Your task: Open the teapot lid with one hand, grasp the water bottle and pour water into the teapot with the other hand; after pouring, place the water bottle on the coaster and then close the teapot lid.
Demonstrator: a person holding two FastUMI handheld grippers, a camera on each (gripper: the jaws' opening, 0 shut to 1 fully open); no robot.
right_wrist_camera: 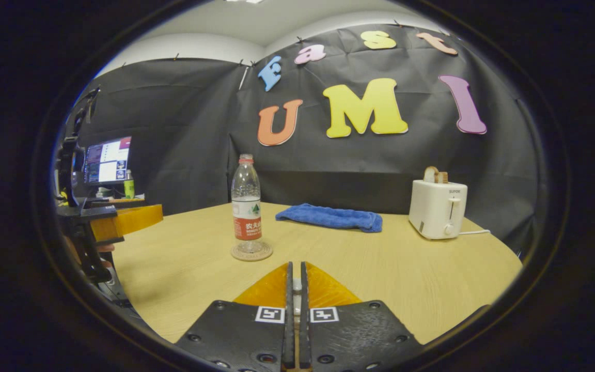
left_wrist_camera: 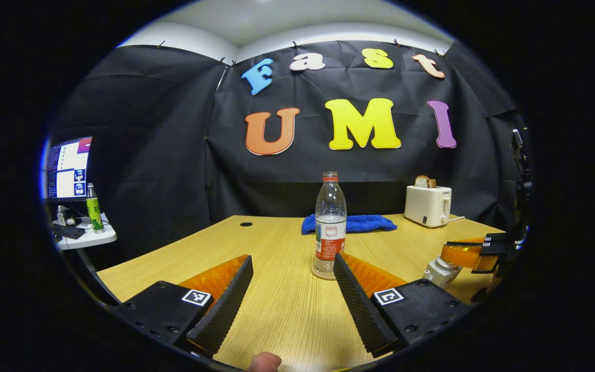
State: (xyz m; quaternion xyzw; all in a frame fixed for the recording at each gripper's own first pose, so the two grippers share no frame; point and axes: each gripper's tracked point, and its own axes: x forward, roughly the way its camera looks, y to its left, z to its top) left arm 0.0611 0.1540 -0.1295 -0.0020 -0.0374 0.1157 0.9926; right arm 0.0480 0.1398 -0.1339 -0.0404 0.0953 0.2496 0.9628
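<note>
Apparently the task is sitting near its end: the clear plastic water bottle with the red label and orange cap [left_wrist_camera: 330, 223] is standing upright on the round pale coaster [left_wrist_camera: 322, 273], with the wooden counter [left_wrist_camera: 287, 305] under both. That suggests pouring and placing are done, and closing the lid is what is remaining or just finishing.

The white teapot [left_wrist_camera: 439, 271] is peeking in to the right of the bottle in the left gripper view, partly hidden under the right hand-held gripper [left_wrist_camera: 475, 254], which is hovering right over it; whether the lid is seated cannot be told.

The left hand-held gripper [left_wrist_camera: 293, 268] is spreading wide, released, gripping nothing, its fingers flanking the bottle's base from the near side without touching it.

In the right gripper view the right hand-held gripper's [right_wrist_camera: 296, 268] fingers are pressing nearly together; a small pale bit is showing in the slit, possibly the lid knob, though that is uncertain.

Behind the bottle a blue folded towel [right_wrist_camera: 331, 217] is lying, with a white toaster [right_wrist_camera: 438, 207] further right.
</note>
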